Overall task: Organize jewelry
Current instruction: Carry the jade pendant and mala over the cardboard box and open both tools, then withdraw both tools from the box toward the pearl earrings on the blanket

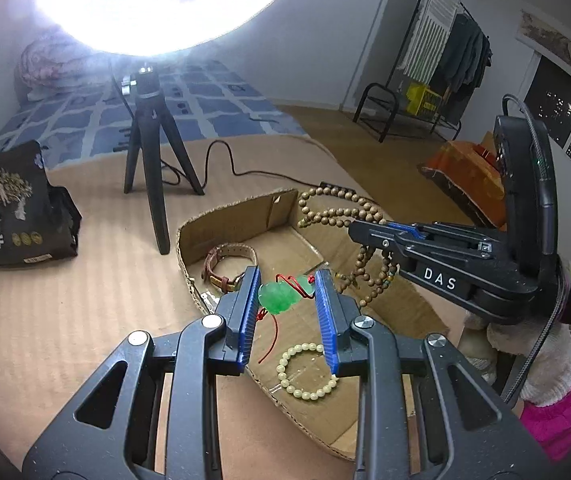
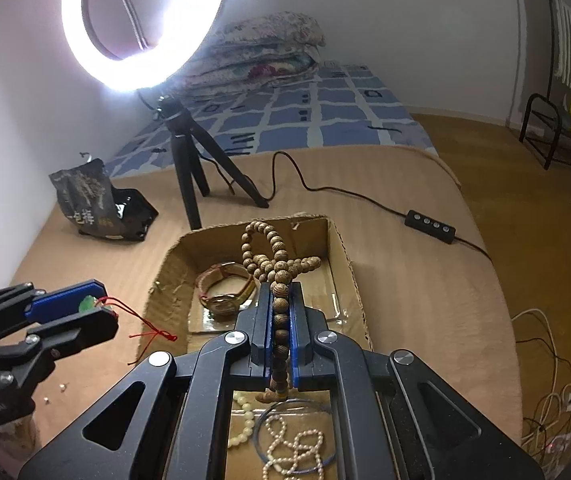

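Observation:
My right gripper (image 2: 281, 292) is shut on a brown wooden bead string (image 2: 273, 256) and holds it above the open cardboard box (image 2: 341, 240); it also shows in the left wrist view (image 1: 355, 230) with the beads (image 1: 337, 212) draped over it. My left gripper (image 1: 287, 280) holds a green jade pendant (image 1: 279, 298) on a red cord (image 1: 271, 340) between its blue pads (image 1: 325, 304), at the box's left wall. From the right wrist view the left gripper (image 2: 97, 300) looks closed on the pendant (image 2: 87, 303). A leather-strap watch (image 2: 225, 292) lies in the box.
A cream bead bracelet (image 1: 305, 372) lies in the box's near part, with a pearl string (image 2: 293, 448) and a thin blue ring (image 2: 297, 404). A ring light on a black tripod (image 1: 153, 160), its cable remote (image 2: 429, 226) and a dark snack bag (image 1: 13, 208) stand behind.

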A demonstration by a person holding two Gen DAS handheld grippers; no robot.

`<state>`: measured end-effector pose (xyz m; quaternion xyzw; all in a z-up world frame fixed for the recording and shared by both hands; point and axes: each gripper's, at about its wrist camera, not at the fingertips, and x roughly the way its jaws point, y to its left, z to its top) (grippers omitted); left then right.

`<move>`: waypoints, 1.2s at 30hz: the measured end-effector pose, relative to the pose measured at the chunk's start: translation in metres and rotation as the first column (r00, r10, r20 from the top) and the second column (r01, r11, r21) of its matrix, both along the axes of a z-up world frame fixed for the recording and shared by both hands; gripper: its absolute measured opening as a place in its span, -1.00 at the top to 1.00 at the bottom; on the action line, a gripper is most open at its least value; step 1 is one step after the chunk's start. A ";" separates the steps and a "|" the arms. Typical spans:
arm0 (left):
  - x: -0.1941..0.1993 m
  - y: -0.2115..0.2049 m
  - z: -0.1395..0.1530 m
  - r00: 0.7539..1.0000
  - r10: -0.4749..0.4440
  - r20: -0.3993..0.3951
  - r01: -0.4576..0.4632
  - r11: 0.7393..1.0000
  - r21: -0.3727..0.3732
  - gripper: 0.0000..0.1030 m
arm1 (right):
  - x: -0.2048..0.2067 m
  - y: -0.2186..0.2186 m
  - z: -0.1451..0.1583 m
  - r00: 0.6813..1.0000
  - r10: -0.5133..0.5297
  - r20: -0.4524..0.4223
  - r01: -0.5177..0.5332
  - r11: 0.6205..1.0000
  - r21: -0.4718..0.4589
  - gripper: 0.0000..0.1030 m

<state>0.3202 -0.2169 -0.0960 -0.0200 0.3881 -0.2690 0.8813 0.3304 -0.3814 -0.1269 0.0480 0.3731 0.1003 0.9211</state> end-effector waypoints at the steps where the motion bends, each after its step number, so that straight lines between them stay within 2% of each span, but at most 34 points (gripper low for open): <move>1: 0.001 -0.001 -0.002 1.000 0.000 -0.004 0.000 1.000 0.002 0.48 | 0.002 0.000 -0.002 1.000 -0.002 -0.003 0.002 1.000 0.002 0.90; 14: 0.004 -0.011 -0.011 1.000 -0.014 -0.028 0.015 0.999 0.045 0.46 | 0.005 -0.007 -0.010 0.999 -0.032 -0.021 0.032 0.999 0.012 0.86; 17: 0.003 -0.011 -0.011 1.000 -0.015 -0.027 0.017 0.998 0.054 0.46 | 0.001 -0.010 -0.006 0.999 -0.045 -0.011 0.046 0.999 0.014 0.66; 29: -0.016 0.001 0.013 1.000 0.001 0.020 -0.002 0.998 0.070 0.46 | -0.017 -0.007 0.020 0.999 -0.043 0.025 0.043 0.999 0.004 0.64; 36: -0.032 0.020 0.035 0.999 0.031 0.044 -0.034 0.998 0.057 0.46 | -0.036 0.000 0.047 0.997 -0.044 0.064 0.043 0.999 0.011 0.64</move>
